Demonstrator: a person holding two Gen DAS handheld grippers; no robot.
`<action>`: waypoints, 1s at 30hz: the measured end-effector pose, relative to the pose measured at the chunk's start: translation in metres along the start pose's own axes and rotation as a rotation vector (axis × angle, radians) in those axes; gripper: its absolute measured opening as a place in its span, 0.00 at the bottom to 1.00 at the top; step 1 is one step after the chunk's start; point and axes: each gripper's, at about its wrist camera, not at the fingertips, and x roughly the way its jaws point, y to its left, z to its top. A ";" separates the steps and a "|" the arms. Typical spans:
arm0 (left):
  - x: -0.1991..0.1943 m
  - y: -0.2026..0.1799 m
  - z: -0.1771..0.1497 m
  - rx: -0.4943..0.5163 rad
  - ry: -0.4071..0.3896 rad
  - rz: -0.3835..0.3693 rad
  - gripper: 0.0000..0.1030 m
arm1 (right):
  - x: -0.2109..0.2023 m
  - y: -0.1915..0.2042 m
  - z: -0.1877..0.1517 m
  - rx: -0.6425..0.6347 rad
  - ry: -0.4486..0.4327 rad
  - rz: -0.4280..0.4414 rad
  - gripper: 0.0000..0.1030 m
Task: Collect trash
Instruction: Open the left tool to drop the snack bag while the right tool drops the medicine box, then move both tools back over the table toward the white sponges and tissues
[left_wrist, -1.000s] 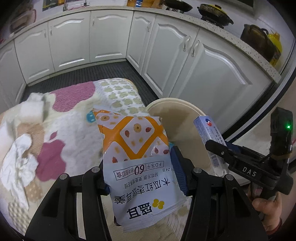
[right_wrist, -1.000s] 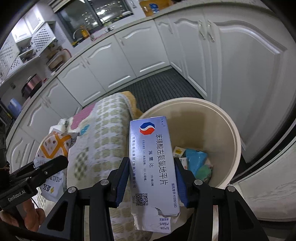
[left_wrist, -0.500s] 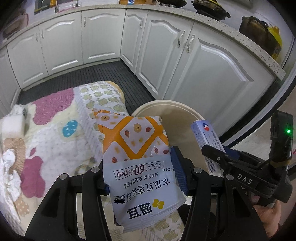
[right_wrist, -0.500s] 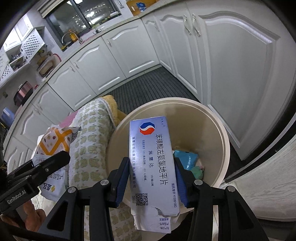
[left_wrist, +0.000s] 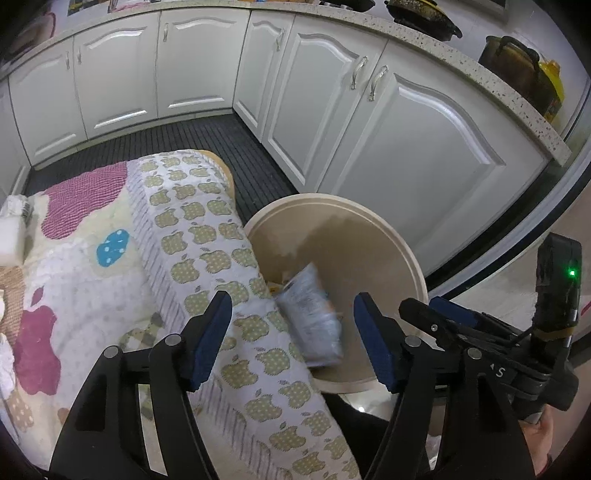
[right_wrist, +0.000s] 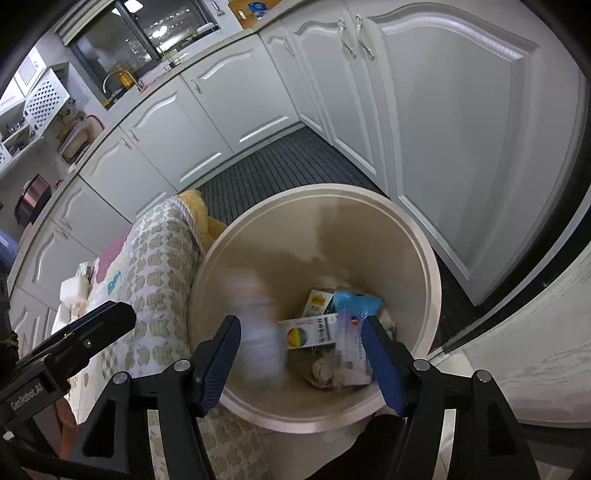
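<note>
Both grippers hang open and empty over a round cream trash bin (left_wrist: 410, 254) (right_wrist: 432, 266). My left gripper (left_wrist: 293, 332) is above the bin's near left rim; the snack bag (left_wrist: 312, 317) is blurred, falling inside the bin. It also shows as a pale blur in the right wrist view (right_wrist: 258, 332). My right gripper (right_wrist: 301, 350) is above the bin's near side. The white medicine box (right_wrist: 351, 343) lies inside among other packets (right_wrist: 354, 301) and crumpled paper (right_wrist: 323, 371). The right gripper's body (left_wrist: 480, 339) shows at the lower right of the left view.
A table with an apple-print quilted cloth (left_wrist: 207, 258) (right_wrist: 159, 266) stands left of the bin, touching it. White trash (left_wrist: 11, 236) lies at the cloth's far left. White kitchen cabinets (left_wrist: 406, 147) run behind and right of the bin on a dark slatted floor (left_wrist: 229, 147).
Both grippers moved over the bin and opened. The snack bag left the left gripper and the medicine box left the right one; both have dropped into the bin.
</note>
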 end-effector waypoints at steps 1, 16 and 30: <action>-0.002 0.001 -0.001 0.001 -0.004 0.006 0.66 | 0.000 0.001 -0.001 -0.002 0.000 -0.001 0.64; -0.048 0.047 -0.023 -0.080 -0.068 0.160 0.66 | -0.009 0.051 -0.015 -0.076 -0.018 0.037 0.64; -0.099 0.131 -0.056 -0.202 -0.091 0.248 0.66 | -0.007 0.141 -0.035 -0.226 -0.003 0.120 0.68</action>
